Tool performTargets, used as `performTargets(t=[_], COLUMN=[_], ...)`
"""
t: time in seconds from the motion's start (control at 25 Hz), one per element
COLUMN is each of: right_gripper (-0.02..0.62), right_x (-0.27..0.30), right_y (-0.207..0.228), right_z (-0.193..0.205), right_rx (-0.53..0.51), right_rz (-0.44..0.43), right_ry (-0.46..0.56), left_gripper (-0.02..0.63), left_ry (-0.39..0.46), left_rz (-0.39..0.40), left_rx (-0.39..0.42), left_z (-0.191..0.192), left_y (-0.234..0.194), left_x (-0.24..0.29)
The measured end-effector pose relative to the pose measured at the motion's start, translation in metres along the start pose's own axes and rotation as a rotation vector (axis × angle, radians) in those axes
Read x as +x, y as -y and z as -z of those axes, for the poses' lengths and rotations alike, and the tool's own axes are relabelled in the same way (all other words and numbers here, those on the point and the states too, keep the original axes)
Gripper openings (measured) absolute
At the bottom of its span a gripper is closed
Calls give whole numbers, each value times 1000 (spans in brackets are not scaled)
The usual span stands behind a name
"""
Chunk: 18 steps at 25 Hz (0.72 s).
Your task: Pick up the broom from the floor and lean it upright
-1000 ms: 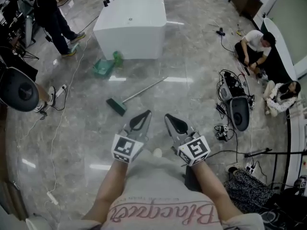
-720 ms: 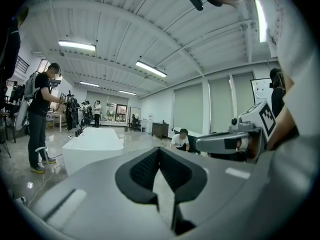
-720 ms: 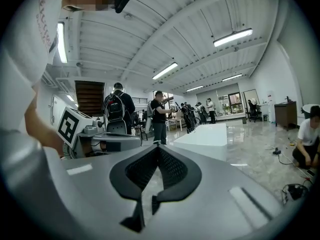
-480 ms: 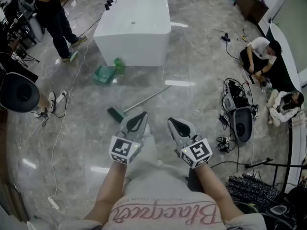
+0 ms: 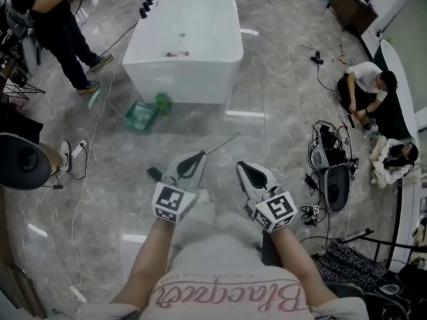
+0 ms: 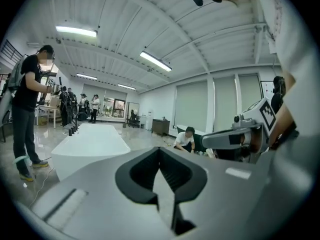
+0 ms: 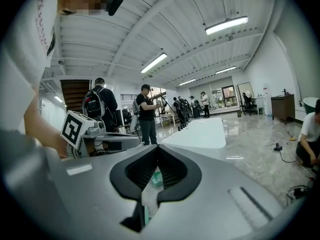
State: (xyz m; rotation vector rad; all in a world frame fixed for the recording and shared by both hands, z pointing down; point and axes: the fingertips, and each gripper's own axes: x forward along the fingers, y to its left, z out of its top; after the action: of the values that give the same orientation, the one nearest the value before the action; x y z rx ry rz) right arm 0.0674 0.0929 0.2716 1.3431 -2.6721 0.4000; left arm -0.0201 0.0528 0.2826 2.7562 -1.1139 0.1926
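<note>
- The broom (image 5: 222, 143) is laid flat on the floor (image 5: 280, 85) just short of the white tub (image 5: 183, 39), with its long axis diagonal, the brush end lower left and the handle tip upper right.
- The left hand-held gripper (image 5: 200, 157) and the right hand-held gripper (image 5: 243, 167) are both seen closed on nothing.

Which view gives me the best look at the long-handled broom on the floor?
The head view: the long-handled broom with a dark head lies on the grey floor, its middle hidden behind the left claw. Neither gripper view shows it.
</note>
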Motion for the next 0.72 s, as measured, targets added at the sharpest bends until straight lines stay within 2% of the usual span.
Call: performTargets(t=[0.4,0.72], right_gripper=[2,2], right_x=[57,106], right_y=[36,93], right_z=[10,39], right_rx=[-14,-23], right_rz=[-97,-210], right_ry=[-99,-213], left_gripper=[0,0], left_ry=[-76,-206], left_rz=[-130,-172], left_rx=[-71,-100], left_z=[26,82], left_y=[-71,-96], left_x=[38,98])
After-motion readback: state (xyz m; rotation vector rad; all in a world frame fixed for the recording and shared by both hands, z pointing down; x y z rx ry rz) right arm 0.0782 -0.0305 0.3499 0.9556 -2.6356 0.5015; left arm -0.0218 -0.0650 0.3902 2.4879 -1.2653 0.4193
